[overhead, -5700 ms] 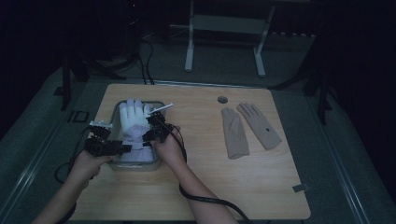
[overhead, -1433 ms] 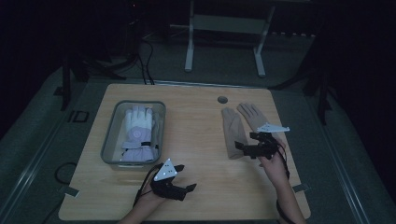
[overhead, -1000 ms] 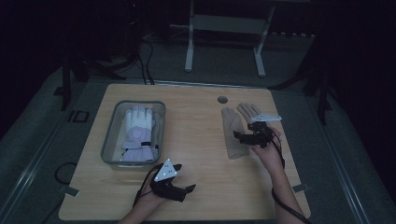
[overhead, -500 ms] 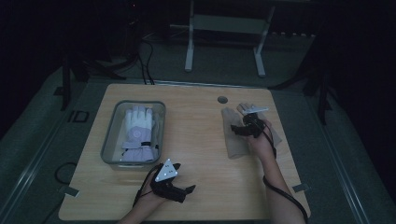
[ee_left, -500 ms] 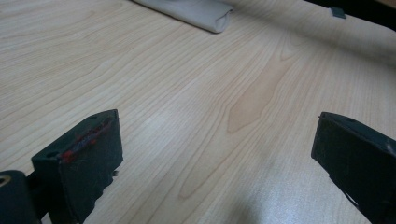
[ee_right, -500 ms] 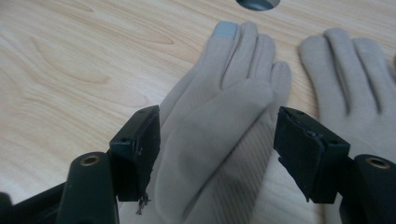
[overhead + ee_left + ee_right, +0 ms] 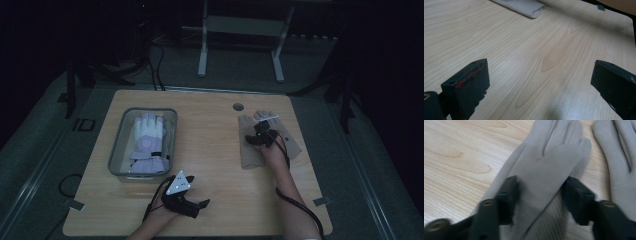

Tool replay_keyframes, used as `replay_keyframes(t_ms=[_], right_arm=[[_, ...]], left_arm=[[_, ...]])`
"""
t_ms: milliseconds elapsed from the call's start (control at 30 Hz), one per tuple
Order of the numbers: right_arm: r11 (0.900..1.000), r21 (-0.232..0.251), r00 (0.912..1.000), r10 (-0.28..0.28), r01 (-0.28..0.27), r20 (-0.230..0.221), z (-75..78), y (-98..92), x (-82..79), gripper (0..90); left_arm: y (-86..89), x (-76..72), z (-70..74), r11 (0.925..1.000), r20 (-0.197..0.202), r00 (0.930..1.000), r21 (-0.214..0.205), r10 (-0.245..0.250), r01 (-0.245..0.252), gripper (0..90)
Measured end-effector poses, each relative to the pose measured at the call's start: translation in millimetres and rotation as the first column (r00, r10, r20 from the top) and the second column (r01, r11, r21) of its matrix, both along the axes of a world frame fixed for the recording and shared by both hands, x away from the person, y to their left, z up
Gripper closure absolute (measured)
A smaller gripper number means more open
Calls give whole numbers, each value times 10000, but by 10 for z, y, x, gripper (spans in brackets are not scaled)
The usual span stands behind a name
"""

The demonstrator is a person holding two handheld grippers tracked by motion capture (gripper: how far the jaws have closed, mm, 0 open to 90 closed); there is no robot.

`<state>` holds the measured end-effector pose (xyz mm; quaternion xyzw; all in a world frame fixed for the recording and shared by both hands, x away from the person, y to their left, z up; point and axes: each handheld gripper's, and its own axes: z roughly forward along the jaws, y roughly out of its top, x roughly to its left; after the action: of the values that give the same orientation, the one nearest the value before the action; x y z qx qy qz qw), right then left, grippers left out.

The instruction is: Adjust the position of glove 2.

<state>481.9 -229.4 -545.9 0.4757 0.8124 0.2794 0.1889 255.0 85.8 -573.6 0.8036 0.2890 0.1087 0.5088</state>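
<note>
Grasping is the step in hand: the right hand-held gripper (image 7: 256,136) sits low over the left of two beige gloves (image 7: 544,182) on the right half of the counter (image 7: 215,150). Its jaws have just been closing, with the glove's palm bunching between them, though a firm pinch is hard to confirm. Next it likely needs to finish the squeeze and lift clear of the second glove (image 7: 621,167) just beside. The left hand-held gripper (image 7: 192,206) rests spread wide near the counter's front edge, holding nothing. The beige glove looks soft, flat and limp.
</note>
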Motion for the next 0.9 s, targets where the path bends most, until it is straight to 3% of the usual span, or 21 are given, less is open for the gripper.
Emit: replay_keyframes(t_ms=[133, 233, 533, 900], right_arm=[[9992, 207, 9993, -353, 356, -143, 21, 67, -32, 716], [9978, 472, 9988, -469, 476, -164, 21, 81, -55, 753], [9816, 1845, 9983, -415, 482, -398, 146, 235, -202, 772], [9537, 3004, 9997, -200, 141, 165, 542, 618, -638, 773]], left_arm=[[-11, -6, 2, 9999, 56, 10000, 131, -59, 58, 24], [-12, -6, 1, 9999, 56, 10000, 136, -37, 36, 24], [-13, -2, 1, 9999, 2, 10000, 161, -24, 24, 24], [-14, -9, 2, 9997, 32, 10000, 261, 0, -1, 24]])
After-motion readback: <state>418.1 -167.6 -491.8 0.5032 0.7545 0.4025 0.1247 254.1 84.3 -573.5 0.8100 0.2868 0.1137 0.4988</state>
